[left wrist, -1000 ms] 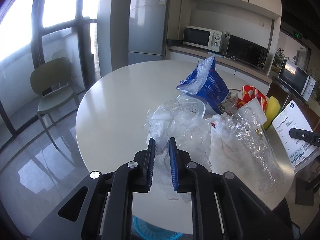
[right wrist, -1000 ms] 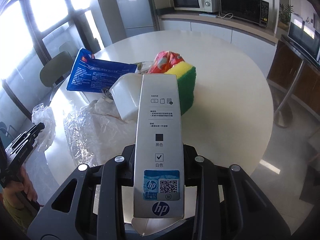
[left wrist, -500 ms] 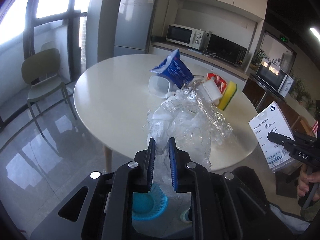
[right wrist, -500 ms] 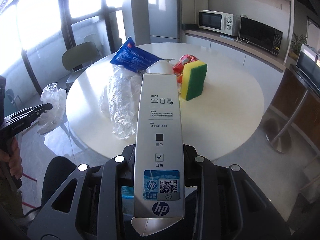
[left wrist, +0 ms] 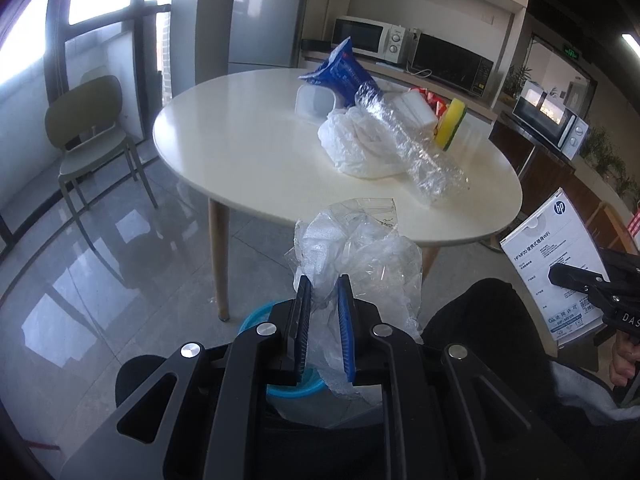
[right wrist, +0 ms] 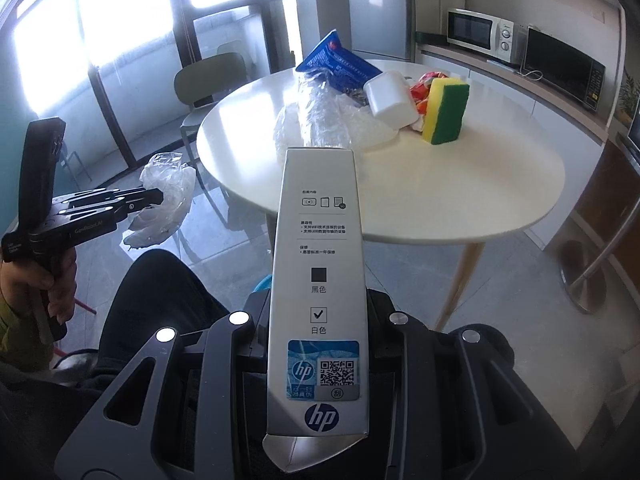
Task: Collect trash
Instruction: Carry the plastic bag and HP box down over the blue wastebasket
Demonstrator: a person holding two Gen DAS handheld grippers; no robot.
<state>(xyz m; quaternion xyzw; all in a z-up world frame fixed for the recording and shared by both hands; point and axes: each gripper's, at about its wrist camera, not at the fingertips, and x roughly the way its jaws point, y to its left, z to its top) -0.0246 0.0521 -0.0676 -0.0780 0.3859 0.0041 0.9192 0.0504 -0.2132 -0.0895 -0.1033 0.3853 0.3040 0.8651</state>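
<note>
Crumpled clear plastic wrap (left wrist: 352, 256) is pinched between the blue pads of the left hand-held gripper (left wrist: 323, 300), whose jaws are pressed in on it; the bundle hangs off the edge of the round white tabletop (left wrist: 260, 148), above the grey tiled floor and a light-blue basket (left wrist: 256, 320) that shows under the gripper. In the right wrist view the same wrap (right wrist: 168, 196) hangs from the left hand-held gripper (right wrist: 154, 200) to the left of the tabletop (right wrist: 500, 184), with a person's hand (right wrist: 48, 284) on the grip. The right hand-held gripper (right wrist: 318, 320) clamps a tall silver-white HP carton (right wrist: 320, 280), which stands up between its jaws, pointing toward the tabletop; the left wrist view shows this carton (left wrist: 548, 256) at the right, held off the tabletop's near edge. Still on the tabletop lie a white plastic bag (left wrist: 356, 144) with a long sheet of clear crinkled film (left wrist: 416, 148) across it, a white plastic tub (left wrist: 316, 100), a blue snack bag (left wrist: 344, 72) leaning behind it, a white foam box (right wrist: 392, 100), a red wrapper (right wrist: 422, 84) and a yellow-and-green sponge (right wrist: 446, 112) standing on edge. Beyond them are a green chair (left wrist: 88, 132), a fridge (left wrist: 268, 12) and microwaves (left wrist: 368, 38) on a counter.
</note>
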